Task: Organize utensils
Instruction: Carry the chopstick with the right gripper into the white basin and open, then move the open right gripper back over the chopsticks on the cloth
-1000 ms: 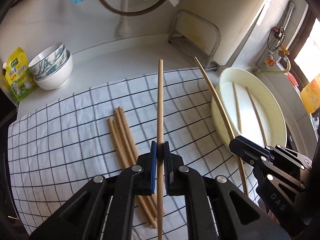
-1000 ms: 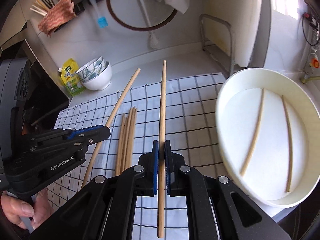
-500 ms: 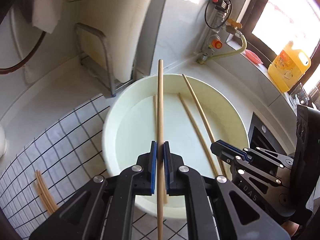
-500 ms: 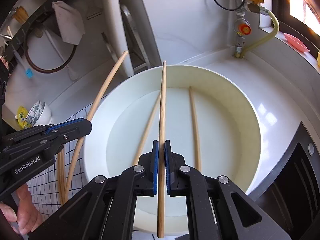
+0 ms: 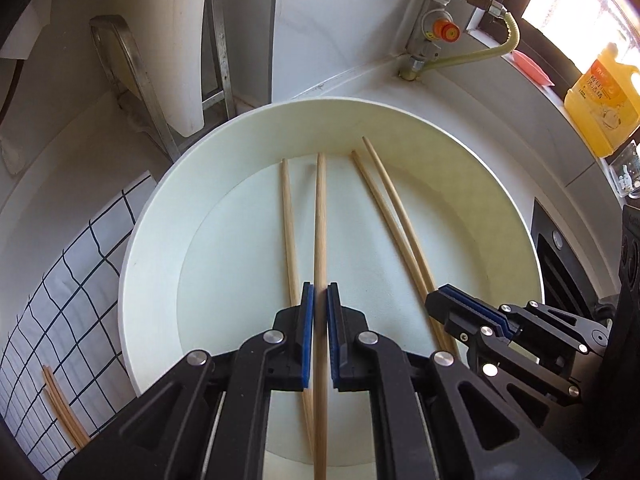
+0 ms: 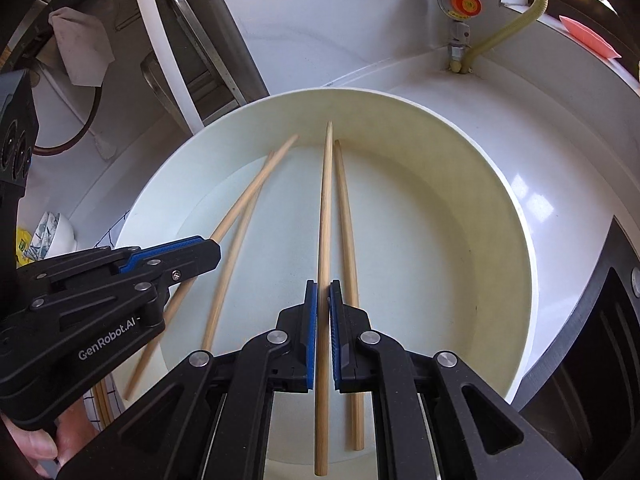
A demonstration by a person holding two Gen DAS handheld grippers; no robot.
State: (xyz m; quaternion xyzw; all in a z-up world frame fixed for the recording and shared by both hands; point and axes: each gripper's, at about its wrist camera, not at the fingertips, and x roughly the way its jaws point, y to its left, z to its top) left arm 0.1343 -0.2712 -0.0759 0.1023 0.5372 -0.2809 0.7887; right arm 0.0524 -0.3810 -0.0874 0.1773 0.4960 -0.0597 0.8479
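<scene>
A wide cream bowl lies under both grippers. My left gripper is shut on a wooden chopstick, held low inside the bowl beside a loose chopstick. My right gripper is shut on another chopstick, held just above a loose chopstick on the bowl's floor. In the left wrist view the right gripper holds its chopstick next to that loose one. In the right wrist view the left gripper shows with its chopstick.
A checked cloth with more chopsticks lies left of the bowl. A metal rack stands behind it. A gas valve and hose are at the back wall, a yellow oil bottle on the sill, a black stove at the right.
Both grippers have swung from above the checked cloth to over the bowl and come down into it, each still holding its chopstick. The held chopsticks now sit next to the two lying inside.
</scene>
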